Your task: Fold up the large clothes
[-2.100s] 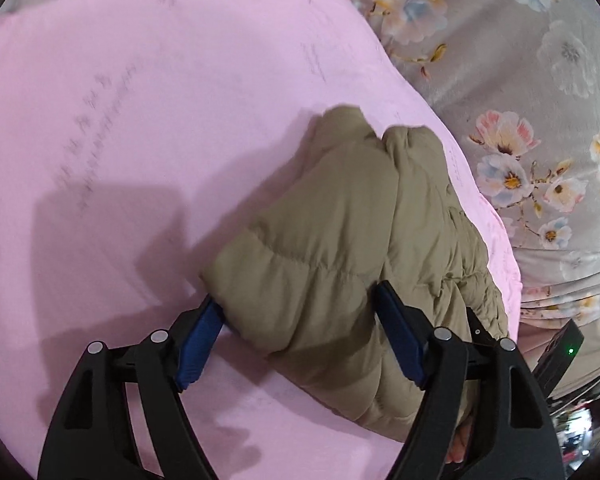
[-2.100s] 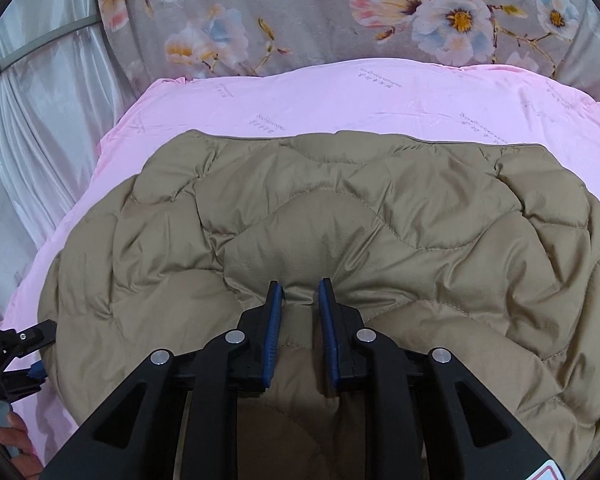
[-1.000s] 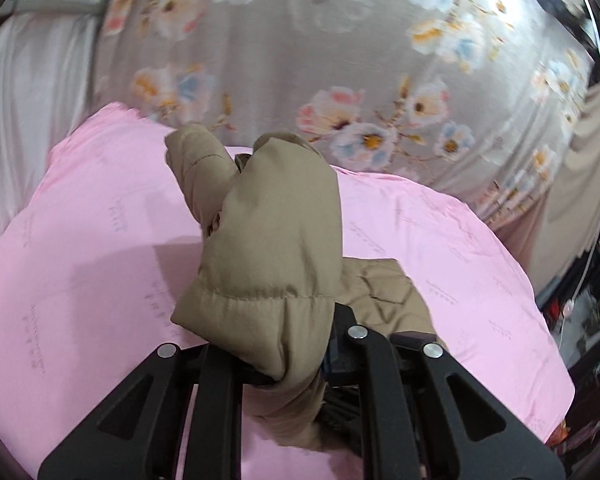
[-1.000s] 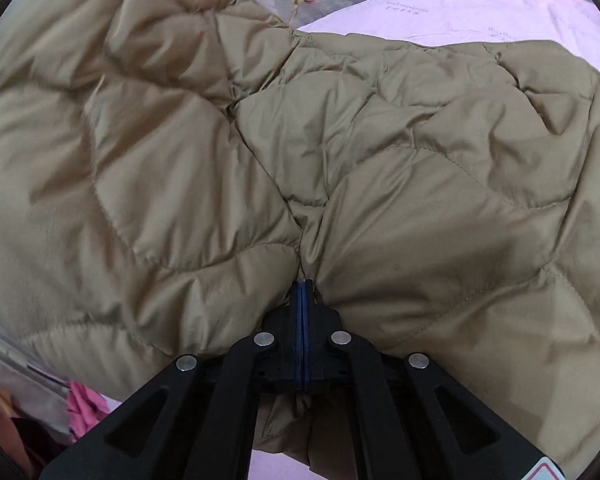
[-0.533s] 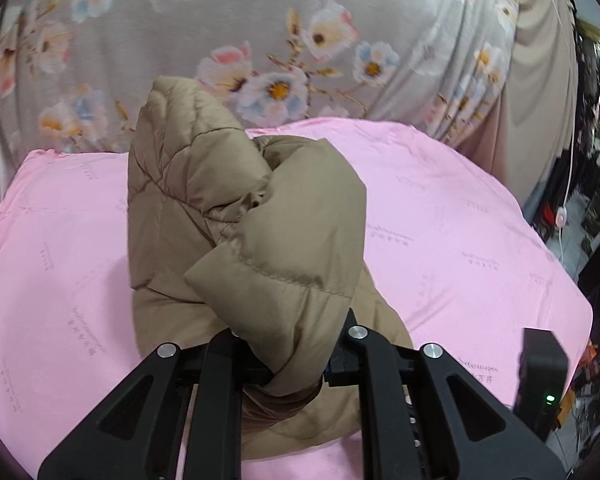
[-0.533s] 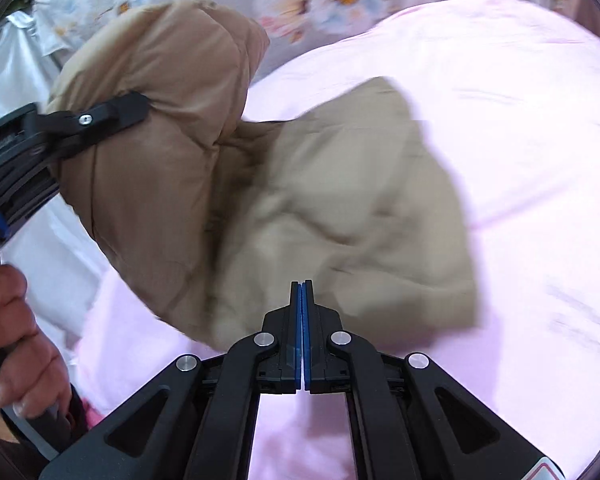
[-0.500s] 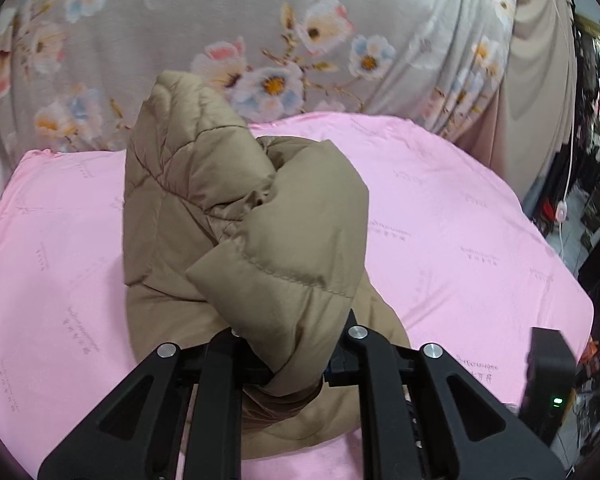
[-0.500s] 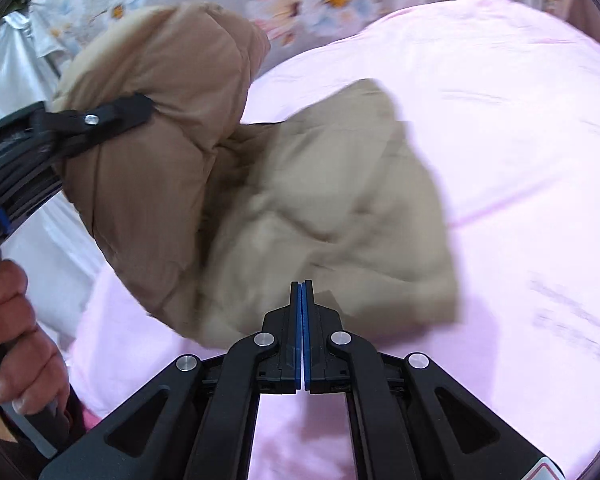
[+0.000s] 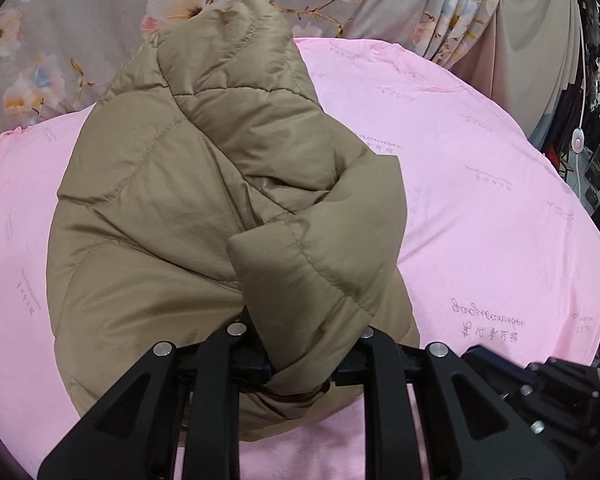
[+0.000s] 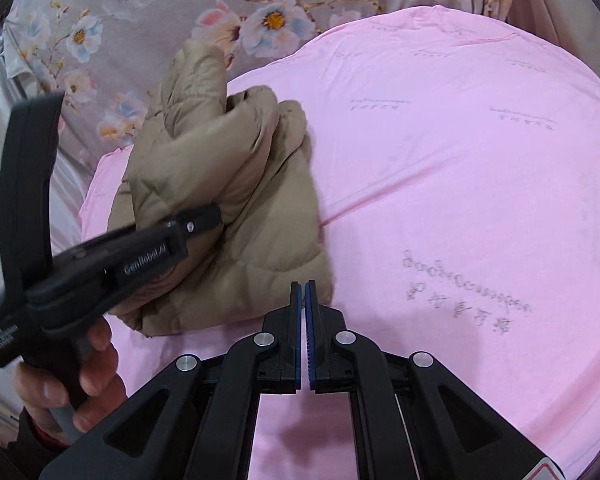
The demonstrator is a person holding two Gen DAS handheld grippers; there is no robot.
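Note:
A tan quilted puffer jacket [image 9: 220, 200] lies bunched in a heap on the pink sheet [image 9: 480, 220]. My left gripper [image 9: 300, 364] is closed on a thick fold of its edge, with its jaws starting to open and the fold still wedged between them. In the right wrist view the jacket [image 10: 236, 184] sits left of centre, and the left gripper [image 10: 204, 216] reaches into it from the left, held by a hand [image 10: 72, 380]. My right gripper [image 10: 303, 292] hovers just right of the heap's near corner. Its jaws are opening, a narrow slit shows, and nothing is between them.
The pink sheet [image 10: 460, 180] stretches wide to the right of the jacket. Grey floral fabric [image 9: 80, 40] hangs behind it, and pale curtains [image 9: 520, 20] hang at the back right. Dark room clutter [image 9: 596, 140] shows beyond the right edge.
The right gripper let go of the jacket, drew off to the right, and its pads have now parted slightly. The left gripper carried the bunched jacket down onto the sheet.

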